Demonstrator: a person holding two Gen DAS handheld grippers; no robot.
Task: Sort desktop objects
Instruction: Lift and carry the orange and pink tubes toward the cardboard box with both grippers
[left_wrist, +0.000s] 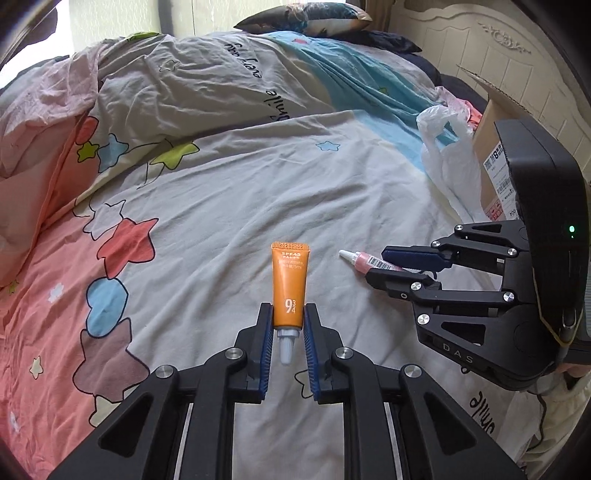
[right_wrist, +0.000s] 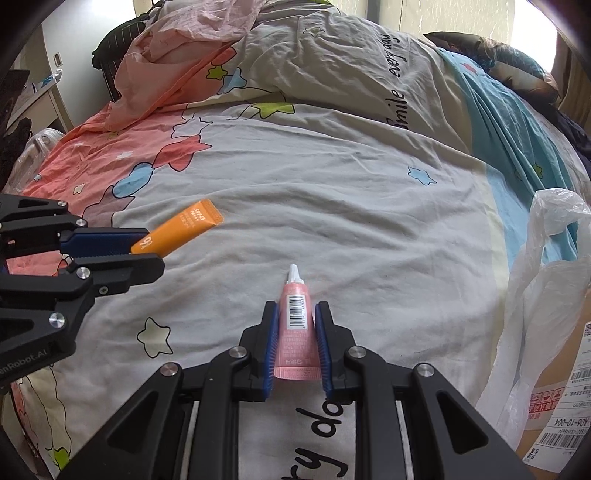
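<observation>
The left gripper (left_wrist: 288, 317) is clamped on an orange tube (left_wrist: 289, 286) marked "SPF45", cap toward the camera. The right gripper (right_wrist: 295, 317) pinches a pink barcoded tube (right_wrist: 296, 328) above the "Smile every day" duvet (right_wrist: 332, 206). Only the right wrist view shows a bedside cabinet (right_wrist: 37, 99). A cardboard box (left_wrist: 493, 158) stands behind a white plastic bag (left_wrist: 447, 162); its contents are hidden.
</observation>
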